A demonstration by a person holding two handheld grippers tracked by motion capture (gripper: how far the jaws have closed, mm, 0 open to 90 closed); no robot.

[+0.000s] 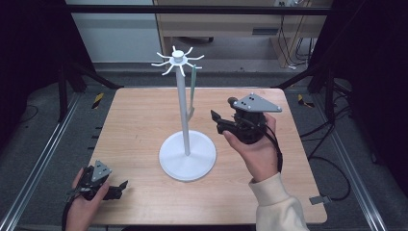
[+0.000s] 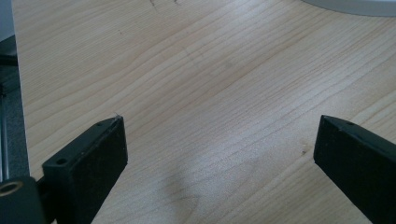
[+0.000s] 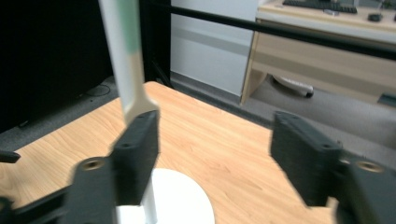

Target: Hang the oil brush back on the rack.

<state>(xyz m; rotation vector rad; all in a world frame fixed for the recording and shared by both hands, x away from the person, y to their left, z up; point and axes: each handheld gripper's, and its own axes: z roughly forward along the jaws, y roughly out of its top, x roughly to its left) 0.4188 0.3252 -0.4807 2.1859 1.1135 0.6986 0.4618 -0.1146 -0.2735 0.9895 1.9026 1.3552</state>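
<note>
The right tongs (image 1: 215, 117) stand released, their jaws wide apart with nothing between them. In the right gripper view the tongs (image 3: 215, 140) look along the desk toward the far edge, and the utensil's (image 3: 127, 65) pale end sits just above the tip of the jaw on that view's left; I cannot tell whether it touches. From the high view they are held level above the desk (image 1: 144, 110), to the right of the stand (image 1: 185, 115), pointing left toward the pole.

The utensil (image 1: 192, 91) hangs from one of the hooks on the stand's crown, on the right side of the pole. It is slim, pale green along the handle and whitish at the bottom end, and it hangs nearly upright, clear of the desk. The stand is white, with a round base near the desk's middle.

The left tongs (image 1: 121, 187) are also released. They lie low at the near left corner of the desk, well apart from the stand, pointing right. In the left gripper view the tongs (image 2: 219, 135) have jaws spread wide over bare wood, with the rim of the stand's base (image 2: 355, 5) at the top right.
</note>
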